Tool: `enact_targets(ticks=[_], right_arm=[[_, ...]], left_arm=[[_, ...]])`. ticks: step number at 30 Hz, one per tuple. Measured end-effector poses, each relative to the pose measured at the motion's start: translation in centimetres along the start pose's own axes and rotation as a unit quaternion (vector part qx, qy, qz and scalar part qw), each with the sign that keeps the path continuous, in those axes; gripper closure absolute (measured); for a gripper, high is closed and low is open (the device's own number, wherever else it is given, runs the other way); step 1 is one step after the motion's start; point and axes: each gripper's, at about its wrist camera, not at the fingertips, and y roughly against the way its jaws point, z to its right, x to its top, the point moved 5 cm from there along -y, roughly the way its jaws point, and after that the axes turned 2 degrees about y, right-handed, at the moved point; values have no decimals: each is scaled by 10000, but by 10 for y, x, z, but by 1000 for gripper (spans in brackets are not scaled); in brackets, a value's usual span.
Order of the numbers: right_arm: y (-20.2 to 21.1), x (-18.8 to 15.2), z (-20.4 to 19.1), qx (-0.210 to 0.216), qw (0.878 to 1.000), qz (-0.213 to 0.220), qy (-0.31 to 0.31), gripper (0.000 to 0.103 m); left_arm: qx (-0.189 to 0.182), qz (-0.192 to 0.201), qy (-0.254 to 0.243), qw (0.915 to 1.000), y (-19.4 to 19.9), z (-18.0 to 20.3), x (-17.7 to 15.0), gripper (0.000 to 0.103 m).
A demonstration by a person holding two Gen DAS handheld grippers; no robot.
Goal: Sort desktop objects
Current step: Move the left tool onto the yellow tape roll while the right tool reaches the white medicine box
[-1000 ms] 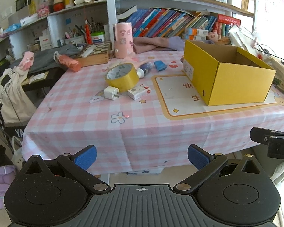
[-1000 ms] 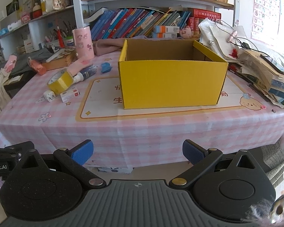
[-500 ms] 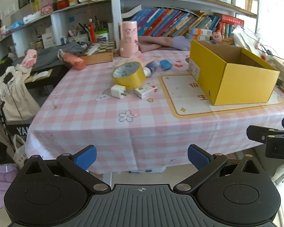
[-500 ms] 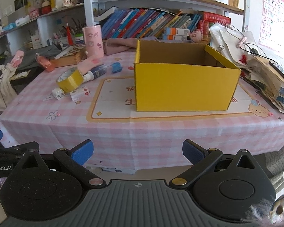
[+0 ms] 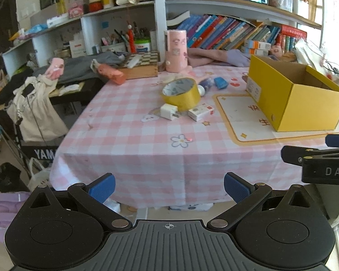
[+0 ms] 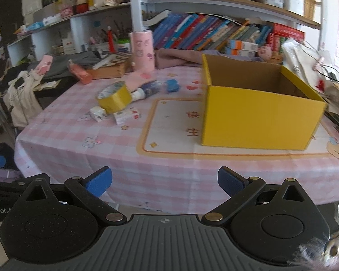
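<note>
While left gripper [image 5: 168,186] hangs before table's near edge, fingers spread, empty: bare pink checked cloth [image 5: 128,135] ahead. 1 yellow tape roll [image 5: 181,93], 1 white charger plug [image 5: 168,111], 1 small white carton [image 5: 201,112] clustered mid-table; 1 open yellow box [image 5: 293,97] at right.

Right view: right gripper [image 6: 165,181] spread, empty, off near edge; box [image 6: 260,122] ahead-right, cluster well left, bookshelves [image 6: 214,33] behind.

Yellow box [image 6: 257,122]; pink-white checked tablecloth [image 5: 128,140]; yellow tape roll [image 5: 180,93]; blue claw pads [image 5: 101,187].
</note>
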Motion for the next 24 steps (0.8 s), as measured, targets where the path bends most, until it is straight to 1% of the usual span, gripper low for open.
enact_targets(ticks=[9, 13, 18, 24], right_arm=[[-16, 14, -25, 360, 9986, 91, 366, 2], [-24, 17, -28, 397, 9983, 121, 405, 2], [-34, 19, -30, 460, 9979, 57, 456, 3], [-48, 26, -33, 479, 9975, 24, 527, 8]], left_arm=[[117, 59, 145, 9998, -6, -15, 6, 0], [87, 27, 328, 9994, -14, -22, 8, 0], [61, 9, 336, 9994, -26, -24, 14, 0], [-26, 85, 446, 9990, -42, -30, 31, 0]])
